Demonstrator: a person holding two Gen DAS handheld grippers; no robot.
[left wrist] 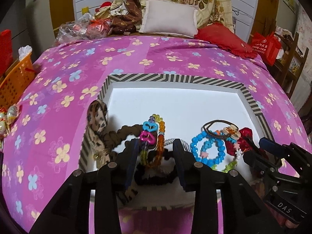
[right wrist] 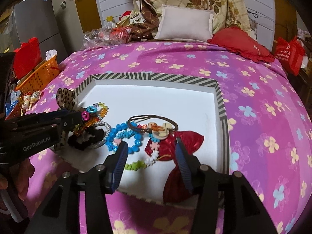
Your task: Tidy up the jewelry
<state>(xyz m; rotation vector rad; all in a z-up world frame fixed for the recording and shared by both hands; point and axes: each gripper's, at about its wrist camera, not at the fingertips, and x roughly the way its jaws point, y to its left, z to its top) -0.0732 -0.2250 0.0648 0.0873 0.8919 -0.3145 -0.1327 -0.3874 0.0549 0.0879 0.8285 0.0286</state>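
Observation:
A shallow white box point(left wrist: 175, 81) with a striped rim point(right wrist: 156, 78) lies on the pink bed. It holds a leopard bow point(left wrist: 97, 119), a multicolour bead bracelet point(left wrist: 156, 128), a dark scrunchie point(right wrist: 85, 138), a blue bead bracelet point(left wrist: 208, 148), a brown hair tie with a wooden charm point(right wrist: 156, 126), a flower-bead string point(right wrist: 154, 156) and a red bow point(right wrist: 183, 146). My left gripper point(left wrist: 156, 146) is open over the multicolour bracelet and scrunchie. My right gripper point(right wrist: 150, 146) is open over the flower string and red bow.
An orange basket point(left wrist: 15, 78) stands off the bed's left edge. A white pillow point(left wrist: 169, 17), a red cushion point(left wrist: 224, 37) and plastic bags point(left wrist: 78, 27) lie at the far end. A red bag point(right wrist: 288, 54) is at the right.

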